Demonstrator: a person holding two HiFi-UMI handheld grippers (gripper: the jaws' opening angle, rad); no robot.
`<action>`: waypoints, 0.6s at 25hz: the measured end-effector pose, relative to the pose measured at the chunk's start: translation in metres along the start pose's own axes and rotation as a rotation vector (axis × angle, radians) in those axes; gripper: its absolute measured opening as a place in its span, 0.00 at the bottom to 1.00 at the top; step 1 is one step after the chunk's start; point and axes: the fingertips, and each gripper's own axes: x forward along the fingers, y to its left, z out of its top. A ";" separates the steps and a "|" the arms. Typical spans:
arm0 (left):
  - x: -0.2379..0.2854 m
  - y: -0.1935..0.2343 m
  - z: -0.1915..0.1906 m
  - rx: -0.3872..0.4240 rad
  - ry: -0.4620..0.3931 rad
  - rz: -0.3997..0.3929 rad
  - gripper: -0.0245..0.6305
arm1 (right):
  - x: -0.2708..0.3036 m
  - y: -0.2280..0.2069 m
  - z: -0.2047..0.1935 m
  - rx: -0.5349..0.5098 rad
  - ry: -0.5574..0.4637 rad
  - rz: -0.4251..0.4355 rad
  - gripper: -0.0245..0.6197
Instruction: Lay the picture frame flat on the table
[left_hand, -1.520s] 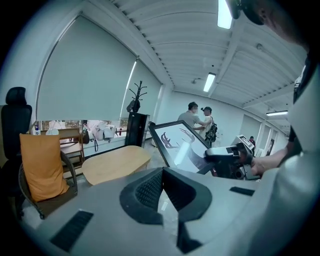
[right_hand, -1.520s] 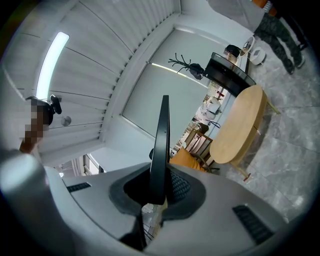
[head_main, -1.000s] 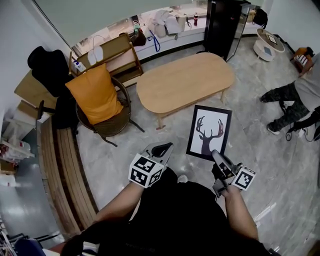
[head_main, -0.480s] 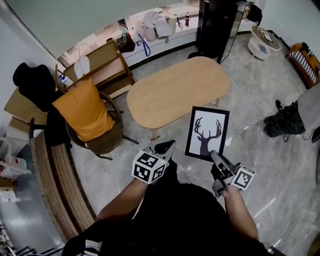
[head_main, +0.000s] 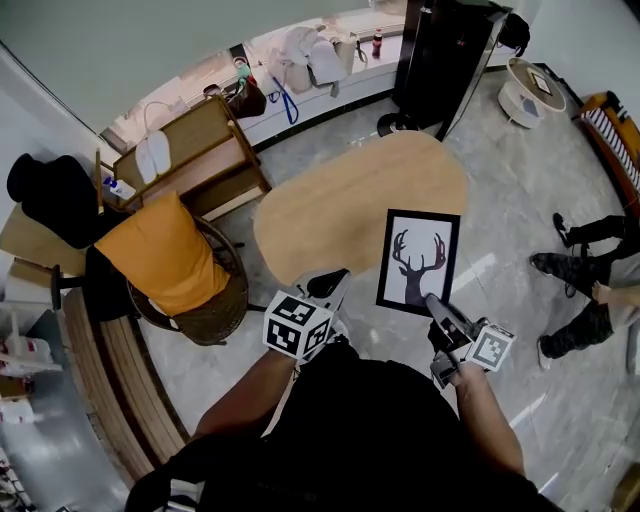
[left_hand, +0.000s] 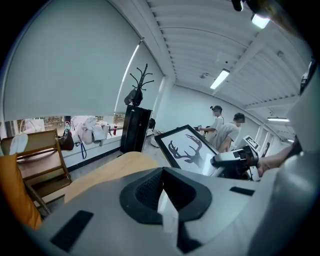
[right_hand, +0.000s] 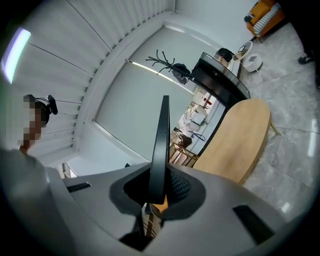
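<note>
Item: picture frame (head_main: 418, 262), held in the air by the table's (head_main: 330, 205) near edge.
My right gripper (head_main: 434, 303) pinches its bottom edge; my left gripper (head_main: 327, 288) is closed and empty. The frame looks rigid, light, probably glazed and fragile.

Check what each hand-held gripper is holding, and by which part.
The right hand-held gripper clamps the picture frame by its lower edge, near one corner. The left hand-held gripper holds nothing, jaws together.
</note>
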 end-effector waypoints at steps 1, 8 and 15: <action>0.003 0.011 0.003 -0.004 0.004 -0.002 0.04 | 0.012 0.000 0.003 -0.001 0.009 0.003 0.08; 0.018 0.062 0.013 -0.026 0.030 0.000 0.04 | 0.071 -0.018 0.012 0.021 0.045 -0.024 0.08; 0.027 0.098 0.015 -0.075 0.038 0.034 0.04 | 0.114 -0.035 0.029 0.028 0.108 -0.020 0.08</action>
